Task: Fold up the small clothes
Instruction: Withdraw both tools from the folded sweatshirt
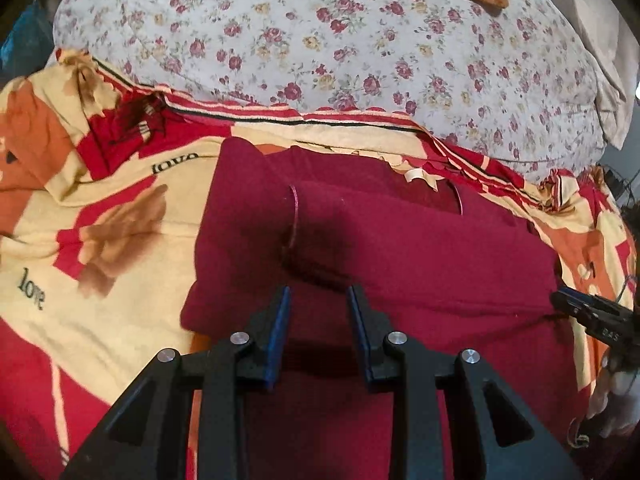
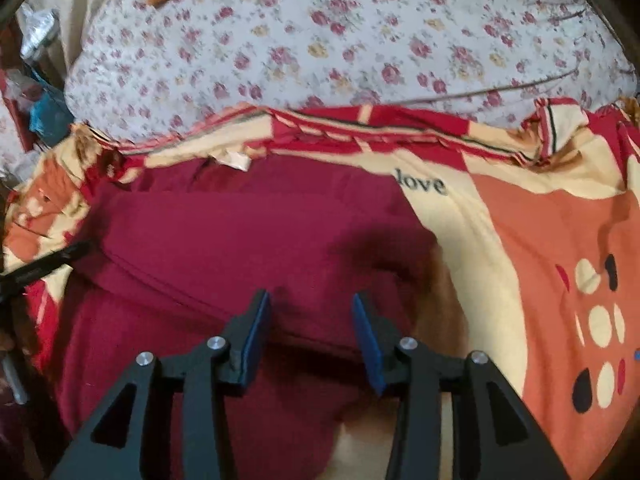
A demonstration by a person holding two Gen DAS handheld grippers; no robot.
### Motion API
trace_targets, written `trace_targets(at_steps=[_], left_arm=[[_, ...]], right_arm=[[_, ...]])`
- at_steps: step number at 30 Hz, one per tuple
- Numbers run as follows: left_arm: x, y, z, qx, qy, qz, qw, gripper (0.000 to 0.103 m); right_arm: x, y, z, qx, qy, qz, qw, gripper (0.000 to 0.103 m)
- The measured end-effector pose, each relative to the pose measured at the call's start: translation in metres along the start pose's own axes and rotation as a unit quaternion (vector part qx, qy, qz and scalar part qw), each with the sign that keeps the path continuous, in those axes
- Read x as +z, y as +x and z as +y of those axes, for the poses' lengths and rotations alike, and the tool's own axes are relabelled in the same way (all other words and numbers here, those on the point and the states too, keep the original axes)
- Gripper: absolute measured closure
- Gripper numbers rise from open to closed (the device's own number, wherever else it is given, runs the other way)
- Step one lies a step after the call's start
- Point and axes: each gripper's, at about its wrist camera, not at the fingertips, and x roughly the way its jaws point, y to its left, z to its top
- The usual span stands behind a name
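Note:
A dark red garment (image 1: 400, 248) lies partly folded on a patterned blanket (image 1: 120, 220), its white neck label (image 1: 416, 176) at the far edge. A folded layer ends in a stitched hem (image 1: 294, 216) near the middle. My left gripper (image 1: 320, 294) hovers over the garment's near part, jaws apart with nothing pinched. In the right wrist view my right gripper (image 2: 310, 300) stands open over the right part of the garment (image 2: 240, 232), with only cloth below it. The right gripper's tip (image 1: 588, 308) shows at the garment's right edge, the left gripper's tip (image 2: 48, 264) at its left edge.
A floral quilt (image 1: 320, 40) is bunched up beyond the blanket. The blanket (image 2: 520, 220), printed with "love" and round shapes, spreads wide to the right of the garment. A hand (image 1: 616, 392) holds the right gripper. Clutter (image 2: 36, 80) sits at the far left.

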Motion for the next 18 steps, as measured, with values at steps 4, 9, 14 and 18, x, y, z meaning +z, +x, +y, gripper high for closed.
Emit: trace_targets(at_steps=[4,9,14,18], left_arm=[[-0.008,-0.012,-0.001,0.008,0.008,-0.006,0.9999,0.095],[-0.017,-0.024,-0.001,0.021,0.015,-0.013,0.9996,0.095],[-0.027,-0.032,-0.002,0.034,0.019,-0.016,0.9991,0.095],[-0.039,-0.033,-0.002,0.04,0.012,-0.009,0.9991,0.094]], right_arm=[[-0.003,-0.003,0.001,-0.019,-0.012,0.003,1.0,0.058],[-0.011,-0.022,0.002,-0.028,-0.009,-0.009,1.0,0.058],[-0.025,-0.033,-0.002,-0.01,0.0,-0.004,1.0,0.048],[-0.036,-0.023,-0.007,-0.01,0.008,0.012,1.0,0.045]])
